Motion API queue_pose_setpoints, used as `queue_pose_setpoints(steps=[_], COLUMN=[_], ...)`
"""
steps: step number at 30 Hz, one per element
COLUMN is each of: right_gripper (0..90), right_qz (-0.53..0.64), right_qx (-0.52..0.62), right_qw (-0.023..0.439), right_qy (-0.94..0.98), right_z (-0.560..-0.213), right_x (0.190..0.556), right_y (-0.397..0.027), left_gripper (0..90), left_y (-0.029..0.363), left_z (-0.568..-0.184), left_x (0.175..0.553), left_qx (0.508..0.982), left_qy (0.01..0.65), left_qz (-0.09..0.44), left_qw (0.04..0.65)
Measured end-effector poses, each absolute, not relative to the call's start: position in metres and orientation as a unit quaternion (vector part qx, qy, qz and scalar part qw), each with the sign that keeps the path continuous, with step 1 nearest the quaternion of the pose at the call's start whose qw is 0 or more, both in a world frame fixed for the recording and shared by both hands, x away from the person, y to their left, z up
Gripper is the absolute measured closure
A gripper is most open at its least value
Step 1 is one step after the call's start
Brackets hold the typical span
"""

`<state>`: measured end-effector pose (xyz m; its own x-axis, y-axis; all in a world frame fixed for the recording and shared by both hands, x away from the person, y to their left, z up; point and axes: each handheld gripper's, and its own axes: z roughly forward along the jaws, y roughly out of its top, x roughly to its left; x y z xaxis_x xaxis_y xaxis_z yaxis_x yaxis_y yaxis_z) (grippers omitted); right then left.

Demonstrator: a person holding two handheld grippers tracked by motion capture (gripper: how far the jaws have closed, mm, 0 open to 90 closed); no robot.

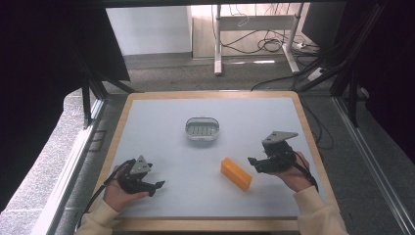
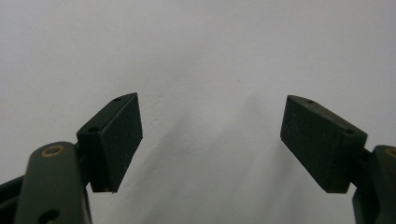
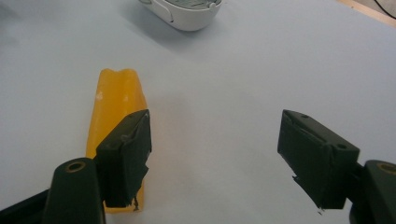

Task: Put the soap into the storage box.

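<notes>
A yellow block (image 1: 236, 174) lies on the pale tabletop (image 1: 161, 122), a little right of the middle of the high view and low in the frame. It looks like a bar of soap or a sponge, but I cannot tell which. A small white dish (image 1: 202, 129) with a ribbed floor sits above it, near the middle, and the two are well apart.

The right gripper (image 1: 255, 163) hangs just beside the block's right end. Its fingers (image 3: 125, 156) are wide apart and hold nothing. In the right gripper view the block runs up the left side, partly behind the left finger.

The left gripper (image 1: 155, 187) rests at the lower left, far from the block, its fingers (image 2: 114, 140) also wide apart and empty.

The block looks light and stiff. Its smooth skin may be slippery. I would pinch it across the narrow middle, on its two long sides.
</notes>
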<state>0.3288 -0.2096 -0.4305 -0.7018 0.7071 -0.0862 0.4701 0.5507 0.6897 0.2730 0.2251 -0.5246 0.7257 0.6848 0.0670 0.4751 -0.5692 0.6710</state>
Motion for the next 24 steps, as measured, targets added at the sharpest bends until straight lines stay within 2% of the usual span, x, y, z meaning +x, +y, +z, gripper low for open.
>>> queue_pose_setpoints(steps=[24], right_gripper=[27.2], right_qz=[0.271], right_qx=[0.307], right_qw=[0.144], right_qy=[0.901], right_z=[-0.433], right_x=[0.334], right_y=[-0.168], left_gripper=[20.8], left_y=[0.225], left_z=[-0.525], left_x=[0.273], left_qx=[0.873], left_qy=[0.331], left_qz=[0.161], left_qw=[0.321])
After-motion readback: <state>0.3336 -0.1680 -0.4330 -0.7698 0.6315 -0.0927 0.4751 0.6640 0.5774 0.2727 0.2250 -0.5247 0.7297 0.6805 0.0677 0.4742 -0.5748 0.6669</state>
